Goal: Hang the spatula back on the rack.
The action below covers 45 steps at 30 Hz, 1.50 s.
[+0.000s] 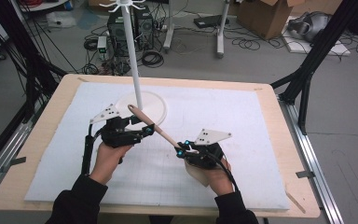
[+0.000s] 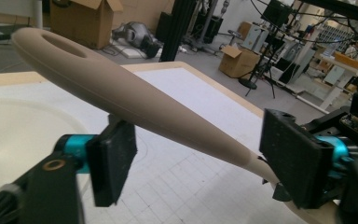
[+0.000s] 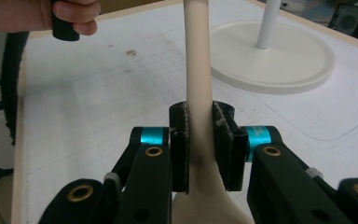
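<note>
Spoon (image 1: 154, 128) hangs over the surface (image 1: 261, 116), mid frame, below the white stand (image 1: 135, 60). Left gripper (image 2: 200, 163) has fingers spread around the handle. Right gripper (image 3: 200, 144) pinches the neck. Probably a hand-over: left must squeeze next. Plenty of open room right, edges far.

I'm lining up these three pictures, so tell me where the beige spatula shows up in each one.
High view: the beige spatula runs slantwise at centre, between the left tool and the right tool.
Left gripper view: its handle crosses from upper left to lower right, between open jaws.
Right gripper view: its neck stands upright at centre, clamped in the jaws.
Shared landmark: the white stand's round base.
</note>
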Motion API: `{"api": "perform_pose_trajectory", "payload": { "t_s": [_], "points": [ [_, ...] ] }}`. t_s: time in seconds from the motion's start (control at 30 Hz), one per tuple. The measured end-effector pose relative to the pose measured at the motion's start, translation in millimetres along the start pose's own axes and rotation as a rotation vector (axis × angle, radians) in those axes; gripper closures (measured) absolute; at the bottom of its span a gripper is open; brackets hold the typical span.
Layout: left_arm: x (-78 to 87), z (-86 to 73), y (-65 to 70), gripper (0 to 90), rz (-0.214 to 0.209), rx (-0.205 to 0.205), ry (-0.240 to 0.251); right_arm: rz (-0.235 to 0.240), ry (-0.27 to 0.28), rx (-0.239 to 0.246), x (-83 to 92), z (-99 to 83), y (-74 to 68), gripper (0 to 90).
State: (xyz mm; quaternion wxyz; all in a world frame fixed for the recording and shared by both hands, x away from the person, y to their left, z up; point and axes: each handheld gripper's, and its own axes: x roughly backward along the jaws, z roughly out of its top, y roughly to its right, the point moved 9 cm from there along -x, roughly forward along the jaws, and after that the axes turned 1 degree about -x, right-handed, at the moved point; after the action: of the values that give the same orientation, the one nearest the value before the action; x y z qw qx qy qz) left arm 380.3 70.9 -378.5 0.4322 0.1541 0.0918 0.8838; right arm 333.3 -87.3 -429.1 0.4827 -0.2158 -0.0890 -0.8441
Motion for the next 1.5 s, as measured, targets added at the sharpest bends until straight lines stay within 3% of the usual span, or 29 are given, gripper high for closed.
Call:
{"api": "perform_pose_trajectory", "payload": {
  "t_s": [0.3,0.57,0.73,0.87,1.0,1.2,1.33,1.5],
  "points": [
    [-3.8,18.6,1.6,51.3,-0.015,0.045,0.040,-0.068,0.042,0.012,3.6,6.5,0.1,77.9],
    [-11.2,36.4,11.0,55.5,-0.039,0.058,0.056,-0.131,0.048,0.042,5.5,13.2,0.0,78.0],
    [-11.5,45.9,18.9,62.5,-0.068,0.057,0.073,-0.138,0.068,0.039,7.3,18.2,-2.0,77.9],
    [-10.4,51.3,27.1,65.8,-0.119,0.053,0.086,-0.132,0.074,0.029,6.6,19.1,-3.8,77.9],
    [-6.5,58.8,39.0,69.9,-0.223,0.061,0.107,-0.119,0.084,0.038,8.3,22.0,-6.8,77.8],
    [1.1,71.7,56.8,73.3,-0.331,0.014,0.122,-0.080,0.103,0.058,12.9,31.1,-14.6,77.7],
    [4.9,77.8,70.5,73.9,-0.366,-0.067,0.114,-0.070,0.114,0.085,15.0,36.1,-17.4,77.7],
    [7.4,81.9,81.1,74.0,-0.404,-0.130,0.104,-0.027,0.130,0.108,17.1,39.1,-20.9,76.7]
  ]
}}
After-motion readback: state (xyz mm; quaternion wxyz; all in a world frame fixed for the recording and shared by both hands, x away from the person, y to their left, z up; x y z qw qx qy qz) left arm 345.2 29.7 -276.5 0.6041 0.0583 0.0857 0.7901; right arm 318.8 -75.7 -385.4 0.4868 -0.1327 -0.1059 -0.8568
